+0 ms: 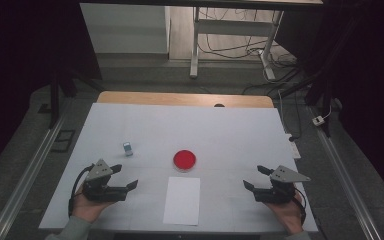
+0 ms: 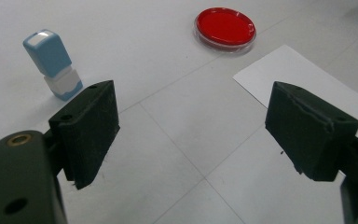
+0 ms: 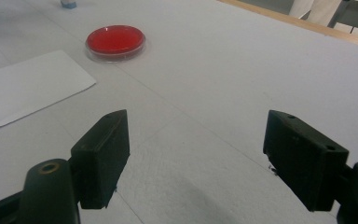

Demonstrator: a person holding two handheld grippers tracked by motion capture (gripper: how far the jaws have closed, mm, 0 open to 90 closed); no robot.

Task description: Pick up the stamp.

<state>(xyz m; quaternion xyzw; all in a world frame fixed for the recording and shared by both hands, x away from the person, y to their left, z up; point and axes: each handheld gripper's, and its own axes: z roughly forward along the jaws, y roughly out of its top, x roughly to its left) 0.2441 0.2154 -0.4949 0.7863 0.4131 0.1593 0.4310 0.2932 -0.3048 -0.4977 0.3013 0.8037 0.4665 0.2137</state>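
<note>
On the white table (image 1: 130, 125) the person is resting both hands near the front edge, one at each side of a white sheet of paper (image 1: 182, 200). The left gripper (image 1: 125, 177) is lying with its jaws spread wide and holding nothing, and the right gripper (image 1: 254, 177) is doing the same, both aimed inward at the work. A small blue-and-white stamp (image 2: 53, 64) is standing upright just beyond the left gripper, within easy reach. A round red ink pad (image 1: 184, 160) is sitting just behind the paper, so I judge it is laid out for inking the stamp and pressing it onto the sheet.
</note>
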